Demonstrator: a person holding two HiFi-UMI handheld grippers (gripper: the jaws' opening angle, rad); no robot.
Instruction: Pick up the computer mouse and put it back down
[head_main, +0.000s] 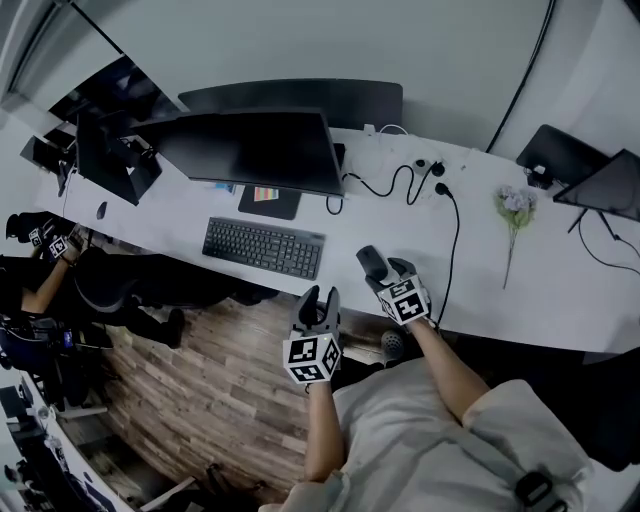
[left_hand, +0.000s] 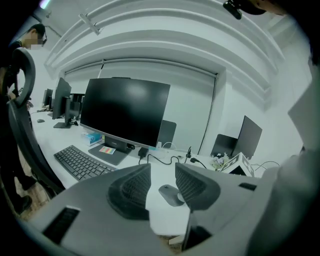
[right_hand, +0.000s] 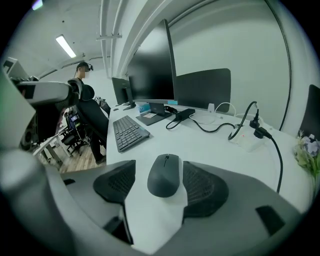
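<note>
Straddling the computer mouse (right_hand: 164, 175) near the worktop's (head_main: 560, 290) front edge with the right gripper (right_hand: 159, 192), jaws wide, no squeeze evident. Holding the left gripper (left_hand: 162, 187) off that edge, jaws parted, empty. Either about to lift or just finished setting down; cannot tell which.

The desk (head_main: 480, 280) lies bare between the keyboard (head_main: 262, 247) and the mouse (right_hand: 164, 175). A black cable (head_main: 455, 235) crosses it right of the mouse, and the monitor (head_main: 255, 150) walls off the back.
</note>
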